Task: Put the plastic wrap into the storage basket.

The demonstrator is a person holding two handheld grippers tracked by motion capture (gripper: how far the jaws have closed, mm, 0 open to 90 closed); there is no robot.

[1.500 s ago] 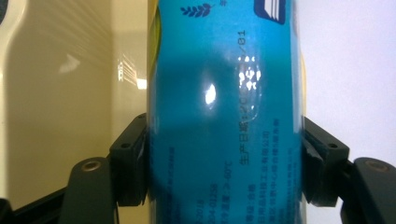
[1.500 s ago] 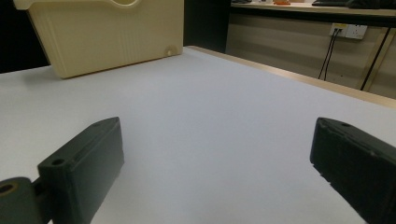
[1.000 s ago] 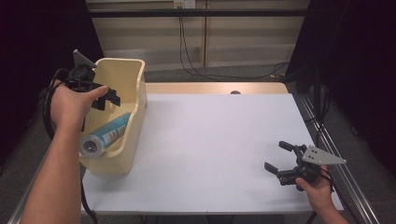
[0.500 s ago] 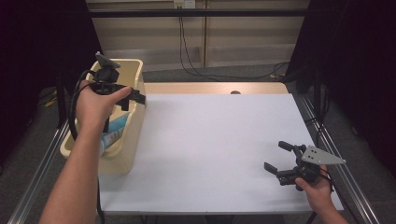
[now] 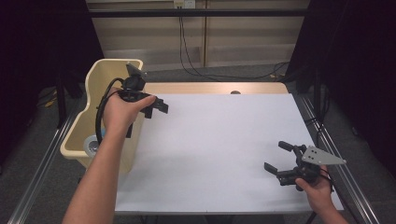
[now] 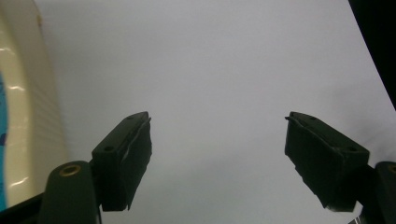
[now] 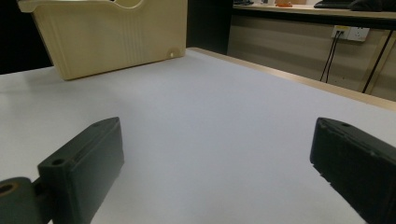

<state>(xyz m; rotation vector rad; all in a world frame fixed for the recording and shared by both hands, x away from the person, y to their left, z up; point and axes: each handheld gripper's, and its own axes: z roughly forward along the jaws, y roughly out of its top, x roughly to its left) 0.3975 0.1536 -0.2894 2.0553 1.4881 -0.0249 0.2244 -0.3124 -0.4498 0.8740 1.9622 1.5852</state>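
Note:
My left gripper (image 5: 157,106) hovers just right of the cream plastic bin (image 5: 108,69), over the left part of the white table (image 5: 219,140). Its jaws have just been opening and stand apart with nothing between them (image 6: 217,135). The bin's wall (image 6: 23,116) runs along the left edge of the left gripper view. A blue and white tube (image 5: 95,143) lies in the bin's near end, partly hidden by the forearm. My right gripper (image 5: 275,156) rests near the table's front right corner, open and empty (image 7: 215,154), and faces the bin (image 7: 107,37) across the table.
A wooden strip (image 5: 215,87) borders the table's far edge. Metal rails (image 5: 336,140) run along both sides. Cables (image 5: 187,60) hang behind the table against a pale wall. The surroundings at left and right are dark.
The left hand has come out from over the bin, moving right and slightly down to the table's left part, with its jaws spreading wider. The right gripper has stayed where it was.

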